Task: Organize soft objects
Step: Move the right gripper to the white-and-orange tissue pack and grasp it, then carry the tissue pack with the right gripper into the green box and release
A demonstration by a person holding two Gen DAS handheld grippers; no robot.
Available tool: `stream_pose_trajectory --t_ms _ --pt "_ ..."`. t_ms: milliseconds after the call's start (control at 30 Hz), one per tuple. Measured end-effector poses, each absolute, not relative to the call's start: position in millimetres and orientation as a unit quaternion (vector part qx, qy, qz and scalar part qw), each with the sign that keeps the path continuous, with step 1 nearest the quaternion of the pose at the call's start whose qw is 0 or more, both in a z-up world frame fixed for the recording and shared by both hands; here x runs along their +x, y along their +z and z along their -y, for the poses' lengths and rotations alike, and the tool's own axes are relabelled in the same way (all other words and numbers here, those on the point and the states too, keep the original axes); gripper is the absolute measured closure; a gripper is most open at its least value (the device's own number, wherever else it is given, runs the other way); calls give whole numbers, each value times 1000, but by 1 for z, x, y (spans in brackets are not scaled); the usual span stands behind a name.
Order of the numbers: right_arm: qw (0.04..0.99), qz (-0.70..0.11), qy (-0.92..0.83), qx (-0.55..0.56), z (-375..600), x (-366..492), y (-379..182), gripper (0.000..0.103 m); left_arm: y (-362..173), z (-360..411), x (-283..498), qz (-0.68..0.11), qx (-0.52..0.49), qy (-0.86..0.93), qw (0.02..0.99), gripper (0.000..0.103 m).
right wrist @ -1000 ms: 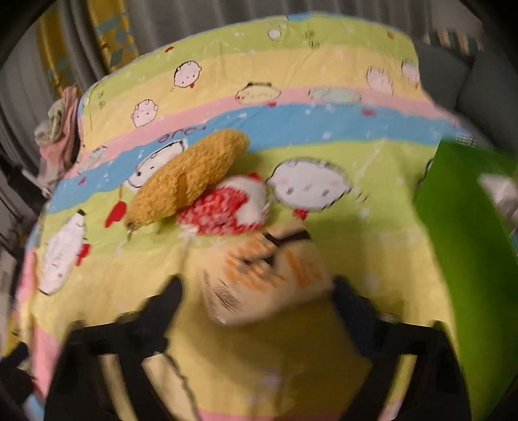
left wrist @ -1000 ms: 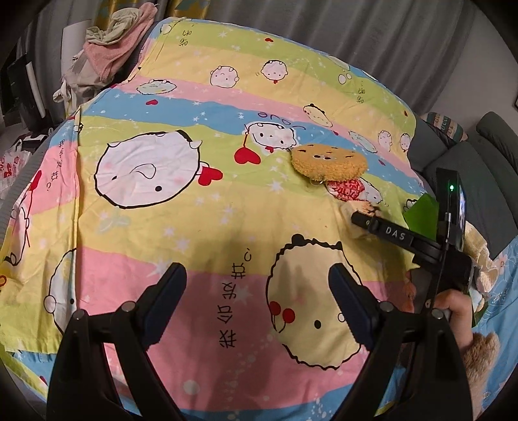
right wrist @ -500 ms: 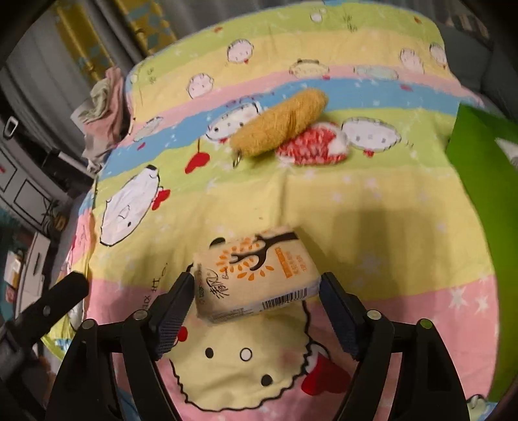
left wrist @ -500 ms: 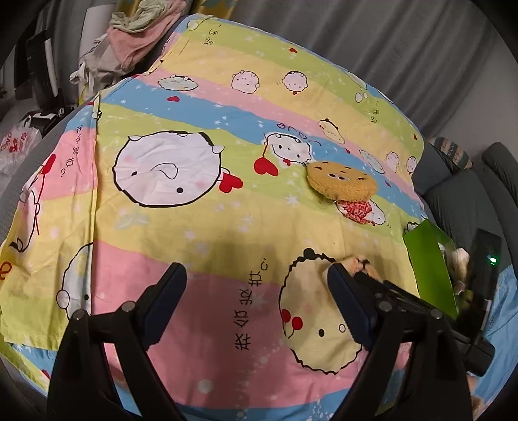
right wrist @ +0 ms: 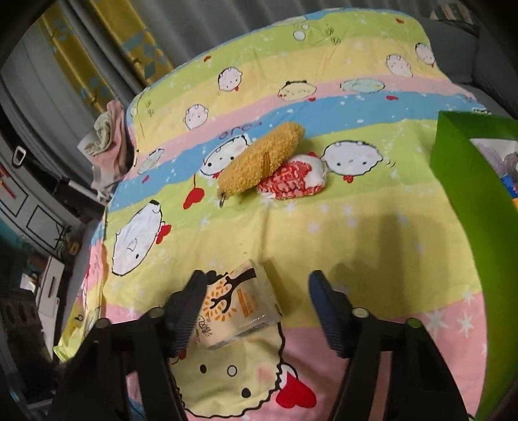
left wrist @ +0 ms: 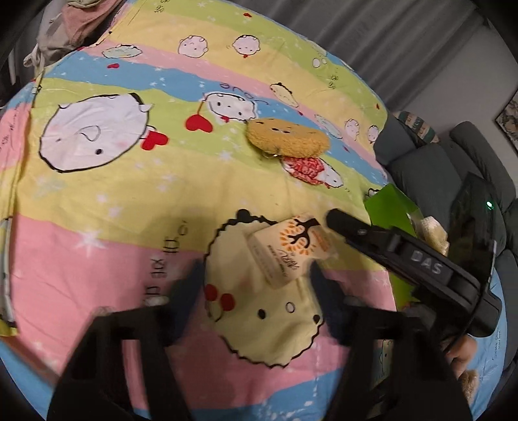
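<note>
A cream tissue pack with an orange tree print lies on the striped cartoon bedsheet. In the right wrist view the tissue pack lies beside my right gripper's left finger. My right gripper is open and empty; it also shows in the left wrist view. My left gripper is open, just in front of the pack. A brown fuzzy plush and a red-and-white soft toy lie together farther back.
A green box with items inside stands at the right. A heap of clothes lies at the bed's far left corner. Grey cushions sit to the right.
The tissue pack was let go by the right gripper and now lies on the sheet. The right gripper has shifted right of it. The left gripper has moved toward the pack.
</note>
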State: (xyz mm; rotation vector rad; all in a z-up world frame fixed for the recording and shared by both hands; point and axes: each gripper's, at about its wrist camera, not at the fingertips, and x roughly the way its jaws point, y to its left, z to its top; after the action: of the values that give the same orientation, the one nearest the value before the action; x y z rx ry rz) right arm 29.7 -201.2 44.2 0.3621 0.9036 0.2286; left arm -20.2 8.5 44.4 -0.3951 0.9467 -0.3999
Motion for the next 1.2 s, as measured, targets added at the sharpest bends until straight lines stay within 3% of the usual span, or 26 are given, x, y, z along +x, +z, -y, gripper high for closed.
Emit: stream_pose_trajectory --t_ms 300,500,800,1200 --pt "849 -480 138 172 182 45 13 49 20 14 -12 -469 -202 -224 830 66" --pt "846 -478 156 175 177 36 17 52 26 29 -20 -459 -155 -213 848 68" --pt "865 -439 157 184 189 13 43 52 49 34 -30 -422 -141 -229 866 67" --pt "919 -330 120 182 241 -34 111 52 115 86 -58 -323 -100 -284 897 66"
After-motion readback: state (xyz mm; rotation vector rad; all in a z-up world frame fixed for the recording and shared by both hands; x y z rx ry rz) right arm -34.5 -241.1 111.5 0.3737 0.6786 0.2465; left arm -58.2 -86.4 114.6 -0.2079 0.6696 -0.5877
